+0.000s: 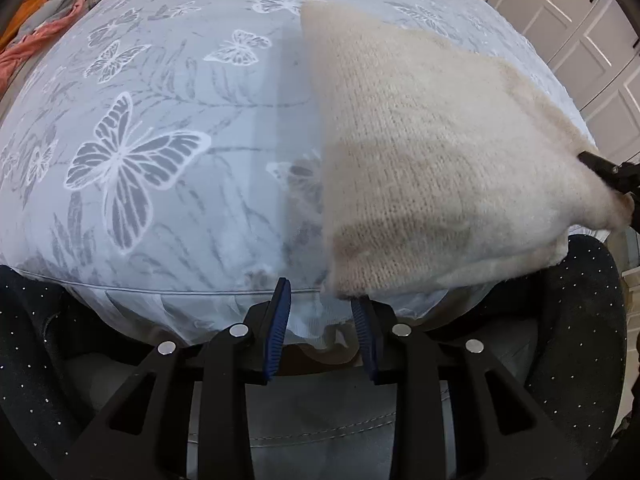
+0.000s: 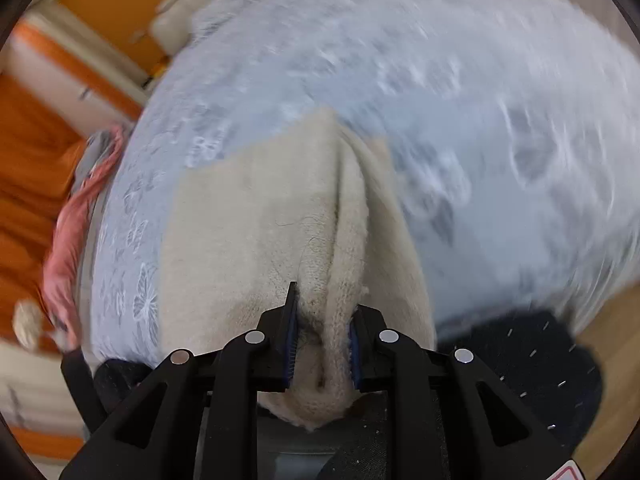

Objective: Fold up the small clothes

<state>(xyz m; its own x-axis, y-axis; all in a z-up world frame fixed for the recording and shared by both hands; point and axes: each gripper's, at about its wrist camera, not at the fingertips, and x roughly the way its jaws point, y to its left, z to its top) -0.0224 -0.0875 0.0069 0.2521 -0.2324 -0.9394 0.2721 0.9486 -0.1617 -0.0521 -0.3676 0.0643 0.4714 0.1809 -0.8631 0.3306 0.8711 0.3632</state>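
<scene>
While my right gripper (image 2: pixel 322 344) pinches the sweater (image 1: pixel 420 168), my left gripper (image 1: pixel 322 316) hangs unclamped; next, fold it across the bedsheet (image 1: pixel 160 120).

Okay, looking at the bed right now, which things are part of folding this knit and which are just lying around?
Part of the job:
- cream knit garment
- right gripper, clamped on a bunched fold of the knit
- left gripper, jaws apart at the knit's near corner
- butterfly-print bed cover, the work surface

Just lying about:
- pink and grey clothes off the bed's edge
- white cupboard doors
</scene>
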